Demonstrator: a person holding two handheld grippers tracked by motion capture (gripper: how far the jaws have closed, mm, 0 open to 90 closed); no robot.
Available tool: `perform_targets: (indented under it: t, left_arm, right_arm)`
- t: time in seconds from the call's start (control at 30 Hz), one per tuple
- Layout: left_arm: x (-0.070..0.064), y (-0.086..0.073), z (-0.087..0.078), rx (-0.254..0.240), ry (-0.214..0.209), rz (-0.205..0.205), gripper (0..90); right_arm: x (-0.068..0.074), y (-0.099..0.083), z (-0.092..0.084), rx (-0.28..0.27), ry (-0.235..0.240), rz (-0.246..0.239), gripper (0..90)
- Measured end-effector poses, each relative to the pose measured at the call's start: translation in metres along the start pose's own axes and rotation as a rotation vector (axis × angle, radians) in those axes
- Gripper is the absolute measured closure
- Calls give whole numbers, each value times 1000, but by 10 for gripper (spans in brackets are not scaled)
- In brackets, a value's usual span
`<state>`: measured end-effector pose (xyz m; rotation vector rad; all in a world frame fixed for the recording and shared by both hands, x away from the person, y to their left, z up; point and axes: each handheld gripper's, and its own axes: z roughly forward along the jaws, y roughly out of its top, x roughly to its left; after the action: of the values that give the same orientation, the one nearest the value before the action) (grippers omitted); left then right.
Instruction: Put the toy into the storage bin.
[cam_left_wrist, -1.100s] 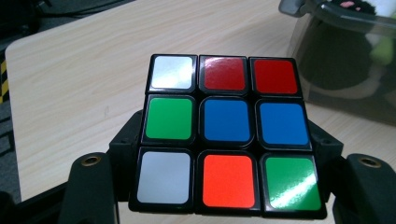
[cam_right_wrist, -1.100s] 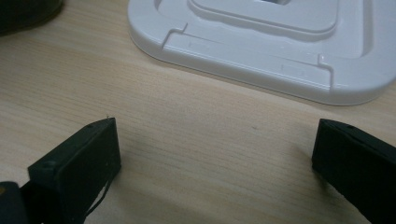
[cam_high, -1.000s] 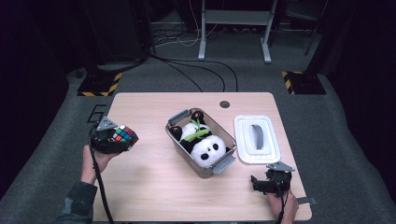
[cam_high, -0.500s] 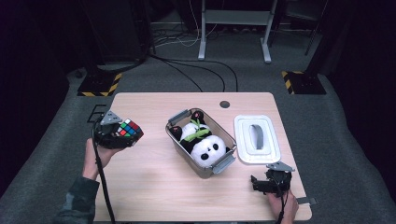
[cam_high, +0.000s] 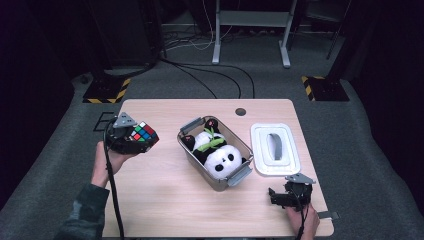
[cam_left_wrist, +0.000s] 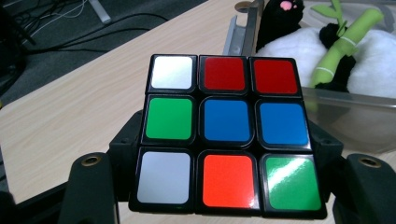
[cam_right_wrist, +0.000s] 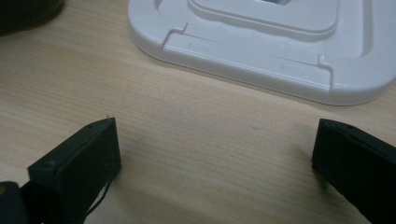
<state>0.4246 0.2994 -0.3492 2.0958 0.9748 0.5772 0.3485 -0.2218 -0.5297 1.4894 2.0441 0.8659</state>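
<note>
My left gripper (cam_high: 141, 141) is shut on a Rubik's cube (cam_high: 143, 132), held above the left side of the table. Up close in the left gripper view the cube (cam_left_wrist: 226, 136) sits between the jaws, showing white, red, green, blue and orange tiles. A clear plastic box (cam_high: 243, 172) stands at the table's middle with a plush panda (cam_high: 220, 159) lying inside it, a green bamboo stalk (cam_left_wrist: 343, 42) on its chest. The white lid (cam_high: 275, 148) lies flat to the right of the box. My right gripper (cam_high: 280, 196) rests open near the front right edge, just short of the lid (cam_right_wrist: 261, 42).
The wooden table (cam_high: 165, 200) has a round cable hole (cam_high: 240, 111) at its far edge. Black cables (cam_high: 200, 75) run over the grey floor behind, with a metal stand (cam_high: 250, 30) and yellow-black striped blocks (cam_high: 106, 92) to either side.
My left gripper has carried the cube to the right, toward the box. The right gripper has stayed where it was.
</note>
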Motion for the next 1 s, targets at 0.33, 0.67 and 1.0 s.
perform_targets:
  t: [0.33,0.67,1.0]
  left_arm:
    - [-7,22,7,-23,-9,9,338]
    - [-16,43,23,-33,-28,14,338]
    - [-26,62,44,-18,-62,33,338]
  right_arm:
    - [0,0,0,0,0,1,4]
    - [0,0,0,0,0,0,4]
    - [0,0,0,0,0,1,4]
